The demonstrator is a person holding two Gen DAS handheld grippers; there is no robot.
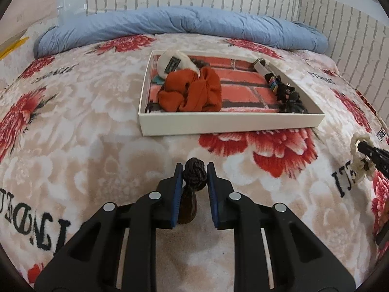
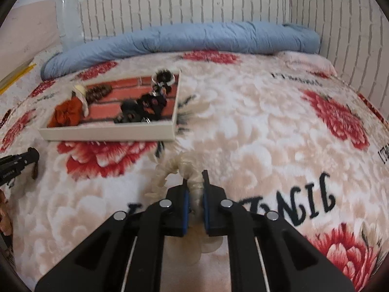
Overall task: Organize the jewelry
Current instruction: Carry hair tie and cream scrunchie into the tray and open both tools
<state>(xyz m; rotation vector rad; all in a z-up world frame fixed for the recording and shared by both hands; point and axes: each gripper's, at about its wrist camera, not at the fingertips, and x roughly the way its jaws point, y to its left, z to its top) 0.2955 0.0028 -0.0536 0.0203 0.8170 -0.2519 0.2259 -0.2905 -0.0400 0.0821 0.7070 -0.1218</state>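
My left claw is clenched on a dark braided hair tie just above the flowered blanket in front of the white tray, while my right claw grips a cream scrunchie over the blanket, right of the tray.

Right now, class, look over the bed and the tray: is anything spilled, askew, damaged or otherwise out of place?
Nothing looks spilled or damaged. The white tray lies flat on the floral blanket, with the orange scrunchie and dark pieces inside. The only pieces outside it are in a hand-held gripper: a dark knotted one in the left and a cream one in the right.
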